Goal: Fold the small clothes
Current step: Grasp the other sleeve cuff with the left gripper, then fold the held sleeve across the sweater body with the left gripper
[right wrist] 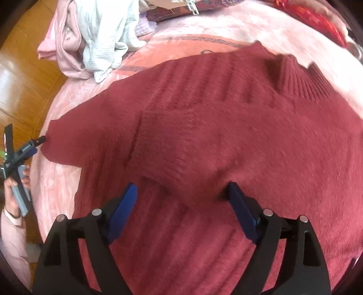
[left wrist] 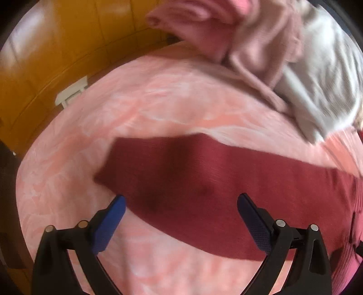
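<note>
A dark red knitted sweater (right wrist: 215,127) lies spread on a pink patterned bedspread (right wrist: 61,188), its ribbed collar (right wrist: 301,77) at the far right. One sleeve is folded across the body, and its end lies below my right gripper (right wrist: 181,185), which stands open above it with neither pad pressing on the knit. The other sleeve (left wrist: 204,181) stretches out to the left. My left gripper (left wrist: 181,197) hovers open over that sleeve near its cuff, holding nothing. In the right wrist view the left gripper (right wrist: 38,140) shows at the sleeve's tip, held by a hand (right wrist: 13,188).
A heap of pink and whitish clothes (right wrist: 90,40) lies at the bed's far left corner, seen also as a pile (left wrist: 283,56) in the left wrist view. Wooden floor (left wrist: 56,45) runs beyond the bed's edge, with a small white object (left wrist: 71,94) on it. Something red (right wrist: 317,20) lies far right.
</note>
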Motion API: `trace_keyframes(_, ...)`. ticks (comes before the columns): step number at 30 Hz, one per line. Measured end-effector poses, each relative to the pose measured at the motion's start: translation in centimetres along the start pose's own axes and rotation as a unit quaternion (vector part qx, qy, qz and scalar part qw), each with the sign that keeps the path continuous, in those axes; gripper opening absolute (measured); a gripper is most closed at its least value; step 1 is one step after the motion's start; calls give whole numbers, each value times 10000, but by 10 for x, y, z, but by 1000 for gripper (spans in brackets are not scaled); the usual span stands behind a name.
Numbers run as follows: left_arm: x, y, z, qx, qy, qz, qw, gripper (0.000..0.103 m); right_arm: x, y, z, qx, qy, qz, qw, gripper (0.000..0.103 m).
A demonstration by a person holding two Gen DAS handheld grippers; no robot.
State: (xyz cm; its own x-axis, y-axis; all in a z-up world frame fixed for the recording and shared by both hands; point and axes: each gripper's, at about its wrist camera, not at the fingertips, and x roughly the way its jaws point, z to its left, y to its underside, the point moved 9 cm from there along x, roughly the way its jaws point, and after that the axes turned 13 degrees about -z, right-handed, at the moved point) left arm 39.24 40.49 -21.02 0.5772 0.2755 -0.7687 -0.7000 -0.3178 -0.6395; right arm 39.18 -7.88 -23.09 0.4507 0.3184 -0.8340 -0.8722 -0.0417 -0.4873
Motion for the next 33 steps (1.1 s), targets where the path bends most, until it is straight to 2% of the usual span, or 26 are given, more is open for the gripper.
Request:
trace_keyframes(6, 25, -5, 23, 118, 7, -25, 9999, 99, 13, -5, 14, -134, 86, -36, 9999, 84)
trace_keyframes(11, 37, -2, 20, 177, 118, 5, 9998, 98, 16, -7, 12, -80, 84, -61, 9999, 85)
trace_keyframes(12, 37, -2, 18, 233, 136, 14, 9996, 94, 16, -8, 13, -84, 81, -62, 9999, 85)
trace_keyframes(15, 36, -1, 6, 328, 302, 33, 9990, 70, 15, -8, 13, -63, 44, -81, 9999, 85)
trace_keyframes(16, 35, -1, 2, 345, 351, 41, 9988, 57, 14, -8, 12, -38, 20, -89, 10000, 85)
trace_keyframes(17, 33, 0, -2, 357, 411, 49, 9985, 51, 12, -7, 12, -6, -10, -93, 10000, 85)
trace_keyframes(19, 28, 0, -10, 372, 497, 46, 9981, 23, 7, -5, 9, 52, -86, -90, 9999, 84)
trace_keyframes(21, 22, -2, -17, 309, 546, -7, 9980, 14, 1, -3, 6, 133, -198, -72, 9997, 83)
trace_keyframes(23, 11, -6, -22, 94, 638, -192, 9977, 13, -7, -2, 3, 242, -355, -63, 9991, 81)
trace_keyframes(26, -12, -16, -39, -33, 964, -562, 9937, 12, -18, -2, -4, 327, -437, -92, 9985, 80)
trace_keyframes(30, -55, -25, -90, 209, 1507, -963, 9837, 12, -36, -3, -20, 270, -340, -206, 9988, 80)
trace_keyframes(33, -76, -22, -127, 424, 1734, -1054, 9783, 12, -50, 0, -37, 279, -254, -266, 9989, 80)
